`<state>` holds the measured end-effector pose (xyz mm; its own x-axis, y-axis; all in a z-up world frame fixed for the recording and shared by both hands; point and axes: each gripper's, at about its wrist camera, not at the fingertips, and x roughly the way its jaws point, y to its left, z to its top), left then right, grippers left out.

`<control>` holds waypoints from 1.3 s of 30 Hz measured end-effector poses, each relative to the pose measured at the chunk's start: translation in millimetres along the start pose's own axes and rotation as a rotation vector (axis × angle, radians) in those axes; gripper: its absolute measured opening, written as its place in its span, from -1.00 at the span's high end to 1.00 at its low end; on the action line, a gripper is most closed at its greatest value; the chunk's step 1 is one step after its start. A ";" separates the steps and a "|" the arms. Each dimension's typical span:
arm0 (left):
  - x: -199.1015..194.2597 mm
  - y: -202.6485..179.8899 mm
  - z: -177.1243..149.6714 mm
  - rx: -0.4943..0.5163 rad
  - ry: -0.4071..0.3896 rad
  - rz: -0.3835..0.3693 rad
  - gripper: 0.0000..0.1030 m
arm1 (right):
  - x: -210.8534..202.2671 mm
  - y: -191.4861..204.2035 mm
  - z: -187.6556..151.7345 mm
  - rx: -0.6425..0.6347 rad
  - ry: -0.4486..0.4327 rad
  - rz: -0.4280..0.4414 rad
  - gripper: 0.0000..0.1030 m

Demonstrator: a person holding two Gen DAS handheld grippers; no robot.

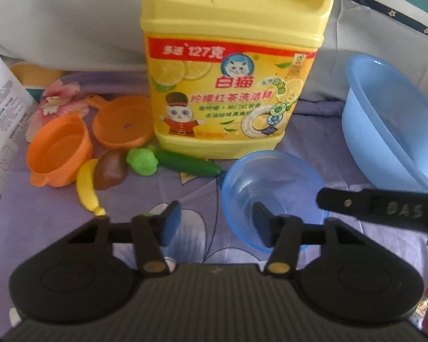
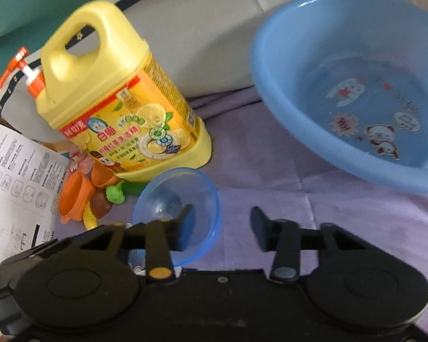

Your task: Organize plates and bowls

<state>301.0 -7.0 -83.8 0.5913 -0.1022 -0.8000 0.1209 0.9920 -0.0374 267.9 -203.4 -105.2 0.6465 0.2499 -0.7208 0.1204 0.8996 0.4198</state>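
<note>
A small clear blue bowl sits on the purple cloth before the yellow detergent jug. My left gripper is open; its right finger dips over the bowl's near rim and its left finger is outside. In the right wrist view the same bowl lies under my open right gripper, whose left finger is over the bowl's inside. A large blue basin stands at the right, also in the left wrist view. An orange toy pot and an orange toy pan lie at the left.
Toy banana, brown toy fruit, green toy broccoli and green cucumber lie by the jug. A printed paper sheet is at the left. A grey pillow rises behind. The right gripper's finger shows at the right.
</note>
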 end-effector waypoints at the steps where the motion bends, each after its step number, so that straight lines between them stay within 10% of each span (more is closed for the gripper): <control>1: 2.1 -0.8 0.0 0.003 0.004 -0.007 0.16 | 3.9 0.6 -0.2 0.000 0.004 0.006 0.45; 9: 13.8 -8.8 -4.7 0.028 0.016 -0.028 0.76 | 15.7 2.0 -7.4 -0.006 0.004 0.009 0.81; 26: -50.6 -42.1 -5.3 0.076 -0.056 -0.079 0.77 | -72.6 -1.8 -15.8 -0.021 -0.120 -0.012 0.81; 39: -137.0 -67.5 -81.9 0.133 -0.038 -0.132 0.76 | -158.7 -8.2 -97.3 -0.038 -0.093 -0.053 0.81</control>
<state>146.6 -53.9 -20.8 0.5930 -0.2358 -0.7699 0.3022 0.9514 -0.0587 91.0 -215.6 -48.0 0.7075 0.1687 -0.6863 0.1289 0.9240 0.3601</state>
